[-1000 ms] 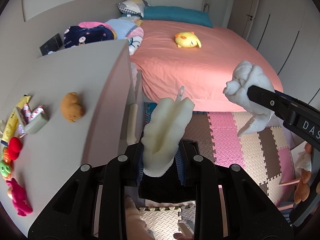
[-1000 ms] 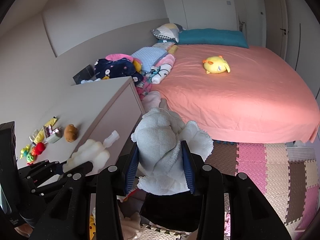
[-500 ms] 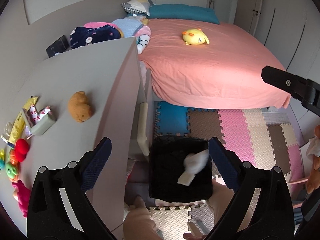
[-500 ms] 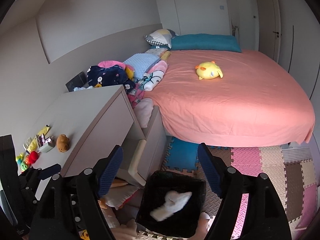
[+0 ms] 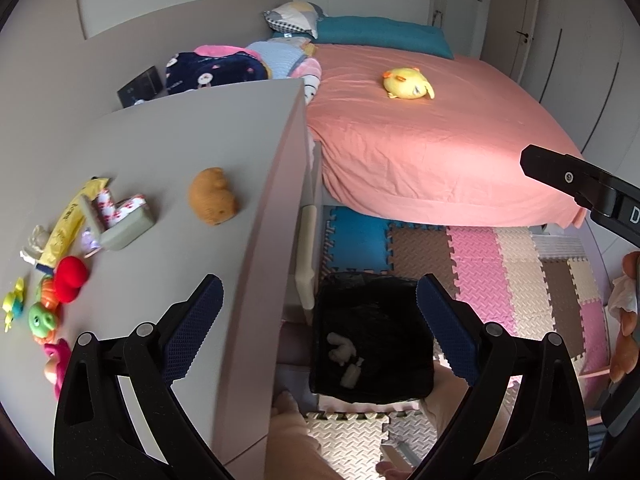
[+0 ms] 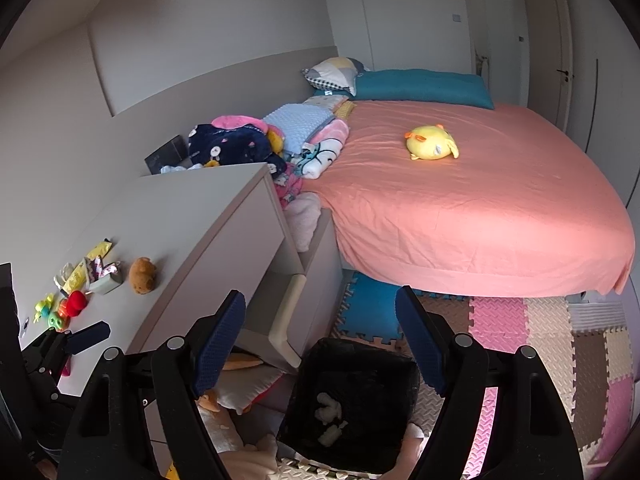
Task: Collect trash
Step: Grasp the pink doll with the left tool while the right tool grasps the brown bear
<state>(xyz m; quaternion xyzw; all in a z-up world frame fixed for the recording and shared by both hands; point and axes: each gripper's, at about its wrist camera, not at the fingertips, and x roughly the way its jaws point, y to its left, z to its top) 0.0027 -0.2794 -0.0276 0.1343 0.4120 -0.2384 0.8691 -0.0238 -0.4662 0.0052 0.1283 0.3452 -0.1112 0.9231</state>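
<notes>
A black trash bin (image 5: pixel 372 320) stands on the floor mat beside the dresser, directly below both grippers; it also shows in the right wrist view (image 6: pixel 352 376). White crumpled tissue pieces (image 5: pixel 340 350) lie at its bottom, also seen in the right wrist view (image 6: pixel 328 406). My left gripper (image 5: pixel 316 320) is open and empty above the bin. My right gripper (image 6: pixel 320 336) is open and empty above it too. Wrappers and a crumpled paper (image 5: pixel 68 220) lie on the dresser top at the left.
The grey dresser (image 5: pixel 160 152) holds a brown plush (image 5: pixel 214 196), a grey box (image 5: pixel 128 230) and small coloured toys (image 5: pixel 48 300). Its drawer (image 6: pixel 288 316) stands open next to the bin. A pink bed (image 6: pixel 480 200) with a yellow plush (image 6: pixel 432 142) is behind. Foam mats (image 5: pixel 520 272) cover the floor.
One second ago each gripper was shut on a white wad. Both opened and the wads dropped into the bin, where they now lie still.
</notes>
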